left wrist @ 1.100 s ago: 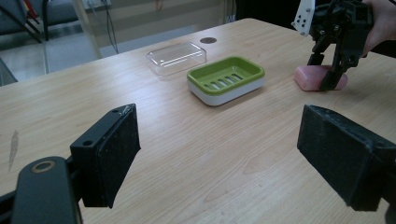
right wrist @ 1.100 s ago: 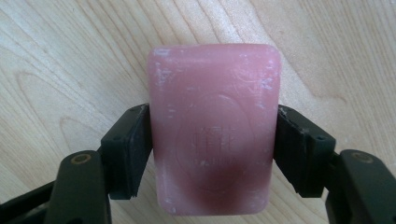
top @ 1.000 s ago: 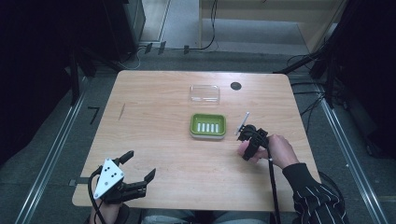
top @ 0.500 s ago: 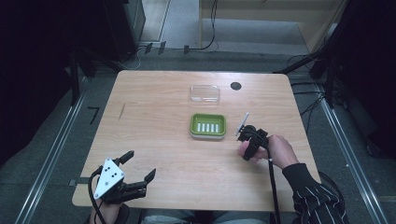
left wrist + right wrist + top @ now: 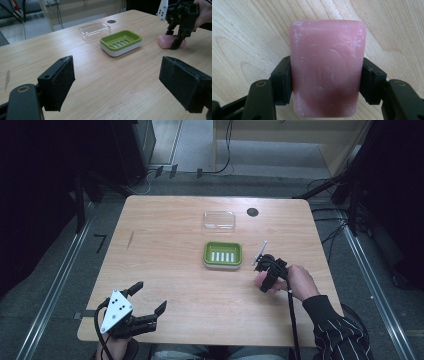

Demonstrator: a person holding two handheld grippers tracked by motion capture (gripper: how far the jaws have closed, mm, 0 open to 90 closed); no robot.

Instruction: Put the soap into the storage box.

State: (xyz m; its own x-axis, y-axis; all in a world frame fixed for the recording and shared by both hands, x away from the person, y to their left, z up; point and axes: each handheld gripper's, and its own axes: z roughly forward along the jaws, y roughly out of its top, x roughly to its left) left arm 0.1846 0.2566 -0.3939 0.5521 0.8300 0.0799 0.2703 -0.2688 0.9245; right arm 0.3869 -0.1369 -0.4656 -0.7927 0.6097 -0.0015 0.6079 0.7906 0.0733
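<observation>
The right tongs (image 5: 327, 82) point down at the table (image 5: 165, 250) and are clenched on a pink bar of soap (image 5: 327, 67), one black pad pressed flat against each long side. The jaws have just been closing, with the bar between them. The soap lies flat on the wood under these tongs, its stamped face up. In the high view the right tongs (image 5: 267, 275) sit just beside the green soap dish (image 5: 223, 255), which is apart from the bar. The clear lid (image 5: 219, 220) rests beyond the dish, farther from both tongs. The left tongs (image 5: 150, 300) are released, jaws spread wide with nothing between them, well apart from the soap, near the table's front edge.
</observation>
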